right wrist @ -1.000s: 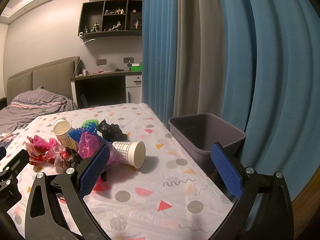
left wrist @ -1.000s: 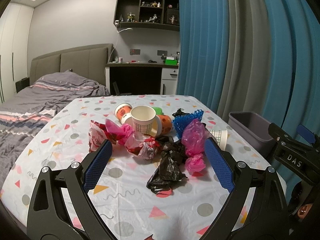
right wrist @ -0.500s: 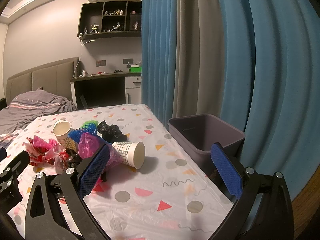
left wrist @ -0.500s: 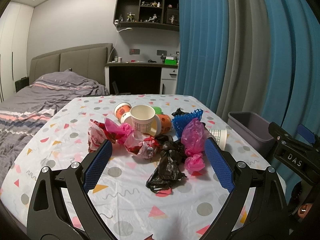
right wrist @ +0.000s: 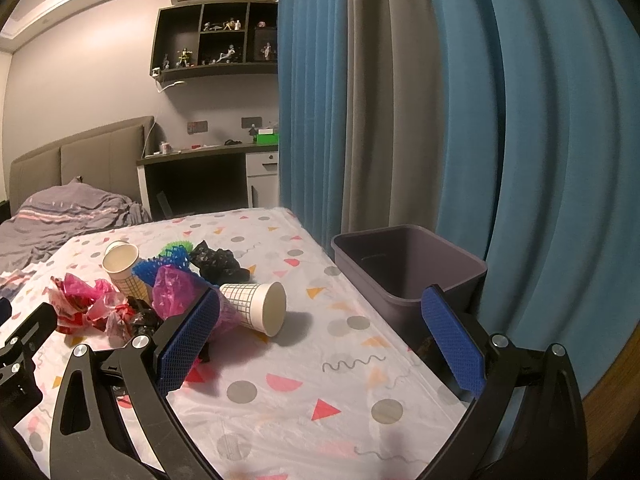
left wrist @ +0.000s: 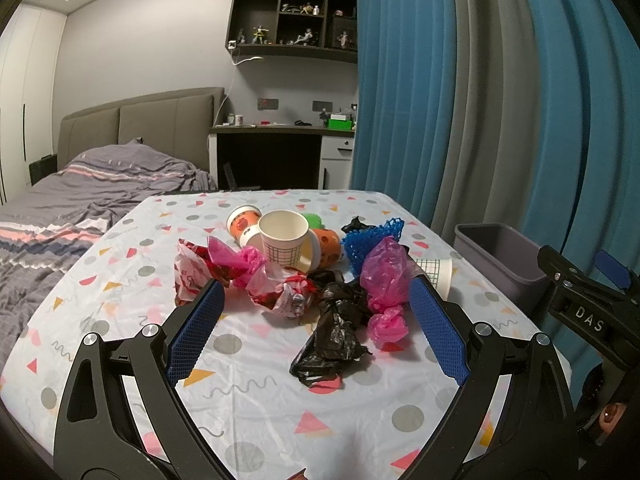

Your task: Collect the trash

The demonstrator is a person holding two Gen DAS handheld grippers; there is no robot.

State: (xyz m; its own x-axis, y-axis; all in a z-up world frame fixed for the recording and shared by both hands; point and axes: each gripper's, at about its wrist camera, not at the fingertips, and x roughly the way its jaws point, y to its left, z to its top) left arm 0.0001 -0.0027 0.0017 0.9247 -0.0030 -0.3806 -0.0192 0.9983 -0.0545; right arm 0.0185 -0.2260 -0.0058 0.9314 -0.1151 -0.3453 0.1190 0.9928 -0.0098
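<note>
From the left wrist view, little differs from half a second ago: the trash pile sits in the same place between the fingers, only a touch higher in the picture. On the tabletop (left wrist: 248,396), covered by a spotted cloth, a black bag (left wrist: 336,332) lies nearest, with a pink bag (left wrist: 386,276) just beside it on the right and crumpled red-and-white wrappers (left wrist: 240,276) on the left. Behind them stands an upright checked cup (left wrist: 284,240), with a blue net (left wrist: 370,240) next to it. The left claw (left wrist: 316,320) is spread wide, holding nothing, level above the near edge of the cloth. A grey bin (left wrist: 500,256) stands off the tabletop's right side, and a bed (left wrist: 80,208) lies to the left.

From the right wrist view the scene is likewise nearly unchanged. The right claw (right wrist: 320,336) is also wide and empty, pointing across the cloth's right edge. A tipped checked cup (right wrist: 256,306) lies on its side just past the left finger, its mouth facing right, against the pink bag (right wrist: 176,288). The grey bin (right wrist: 408,272), open and empty as far as can be seen, stands beside the tabletop in front of blue curtains (right wrist: 520,140); the right finger overlaps its near corner.
</note>
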